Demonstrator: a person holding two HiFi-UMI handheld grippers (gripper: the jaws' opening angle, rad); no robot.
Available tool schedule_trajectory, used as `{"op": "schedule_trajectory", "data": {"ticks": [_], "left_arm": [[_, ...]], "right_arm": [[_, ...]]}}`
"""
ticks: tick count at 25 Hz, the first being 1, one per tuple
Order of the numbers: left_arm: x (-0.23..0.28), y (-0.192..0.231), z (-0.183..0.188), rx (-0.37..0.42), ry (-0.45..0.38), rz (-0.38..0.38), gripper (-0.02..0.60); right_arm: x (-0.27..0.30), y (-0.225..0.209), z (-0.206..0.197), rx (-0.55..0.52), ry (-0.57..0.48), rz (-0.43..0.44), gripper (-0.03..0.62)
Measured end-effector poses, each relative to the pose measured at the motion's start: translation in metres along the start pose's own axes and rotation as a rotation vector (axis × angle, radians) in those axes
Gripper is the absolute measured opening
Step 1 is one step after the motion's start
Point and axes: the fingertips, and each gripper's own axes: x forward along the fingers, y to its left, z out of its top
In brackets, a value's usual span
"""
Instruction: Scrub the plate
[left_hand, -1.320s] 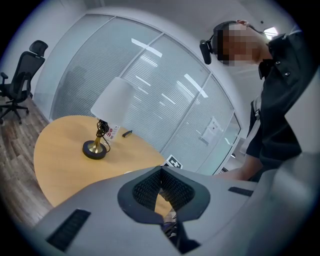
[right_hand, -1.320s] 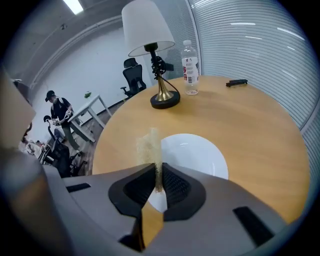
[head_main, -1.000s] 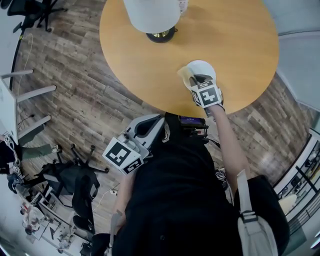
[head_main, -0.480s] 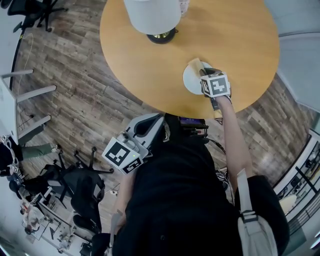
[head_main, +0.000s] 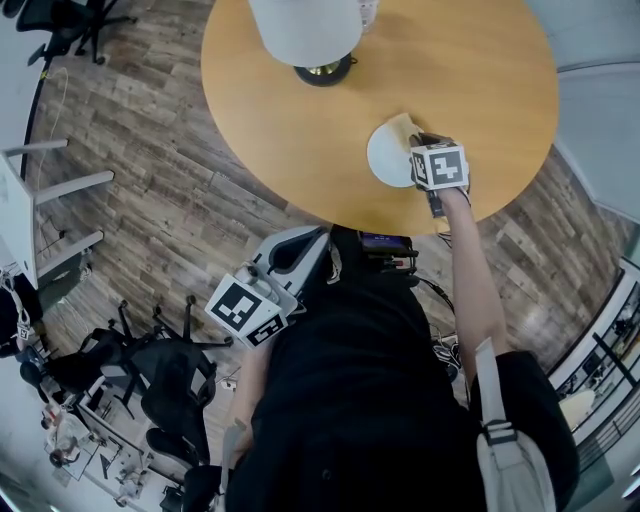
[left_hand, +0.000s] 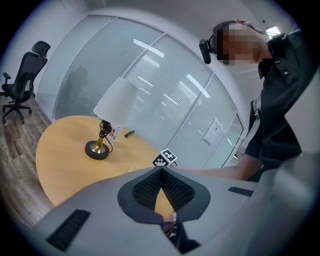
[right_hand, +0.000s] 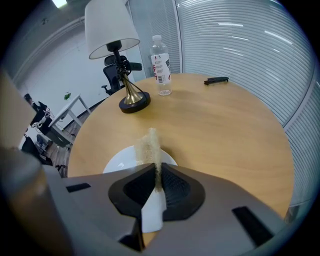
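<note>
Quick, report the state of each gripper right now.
Left gripper: shut, nothing between its jaws.
Right gripper: shut on a thin sponge, over the white plate.

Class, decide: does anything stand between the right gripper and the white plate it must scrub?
Nothing blocks it. The right gripper is shut on the scrub pad, right over the plate; the lamp and bottle stand farther back.
</note>
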Motion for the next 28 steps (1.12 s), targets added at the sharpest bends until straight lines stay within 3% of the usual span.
{"op": "schedule_trajectory", "data": {"ticks": [16, 28], "left_arm": [[-0.012, -0.005, -0.006, 0.002, -0.014, 0.018, 0.012], [-0.017, -0.008, -0.009, 0.005, -0.019, 0.008, 0.012]], "right_arm": [[-0.002, 0.059, 0.005, -0.214, -0.031, 0.033, 0.029], [-0.015, 0.107, -0.032, -0.245, 0.023, 0.128, 0.029]]}}
